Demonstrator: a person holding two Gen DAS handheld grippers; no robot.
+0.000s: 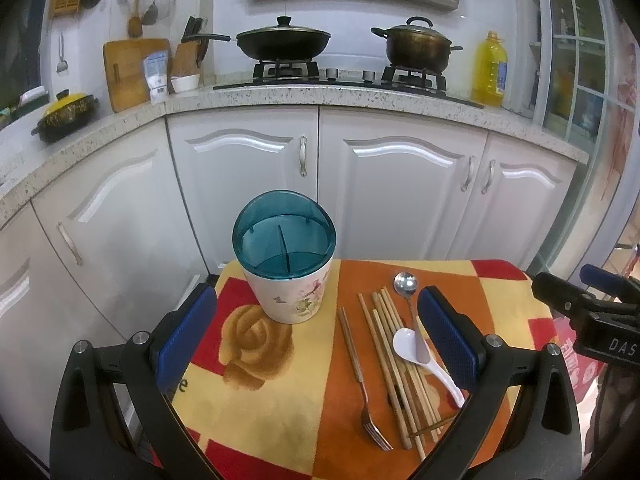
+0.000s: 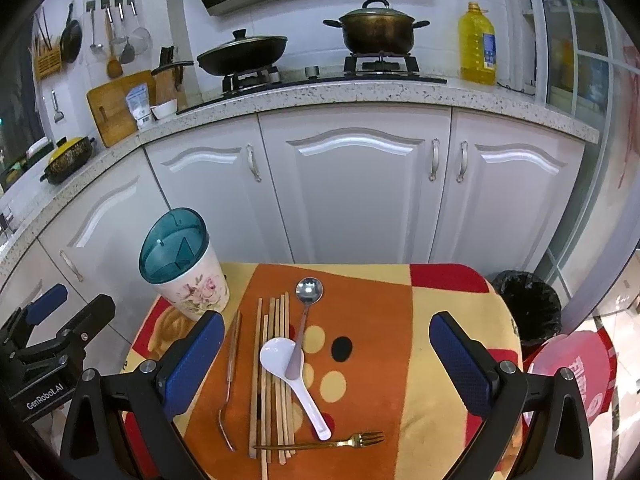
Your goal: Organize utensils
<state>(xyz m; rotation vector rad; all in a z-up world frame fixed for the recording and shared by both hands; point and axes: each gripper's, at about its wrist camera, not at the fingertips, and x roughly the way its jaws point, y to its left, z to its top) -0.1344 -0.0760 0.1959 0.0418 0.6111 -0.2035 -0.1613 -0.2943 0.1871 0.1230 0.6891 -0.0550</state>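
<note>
Utensils lay loose on the patterned cloth (image 2: 360, 312), none in the holder yet. Right gripper (image 2: 326, 364) hung with jaws wide apart, holding nothing; left gripper (image 1: 316, 338) likewise wide apart and empty. Chopsticks (image 2: 276, 364) sat in a bundle at lower centre of the right wrist frame, long axis running bottom to top, roughly in line with the fingers. White spoon (image 2: 288, 372) overlapped the bundle's right side, handle pointing to the lower right; metal spoon (image 2: 306, 316) rested its handle in the white bowl. Silver fork (image 2: 231, 376) lay just left of the bundle, parallel to it. Gold fork (image 2: 340, 443) lay crosswise over the chopstick ends near the bottom edge. The pile fell between the right fingers and hard against the left gripper's right finger (image 1: 446, 338), so the right looked the better-placed one to pick; judgement only. Utensil holder (image 1: 286, 256) stood upright at middle of the left frame, upper left in the right frame, just left of the pile. Its teal divided insert looked empty in both compartments.
</note>
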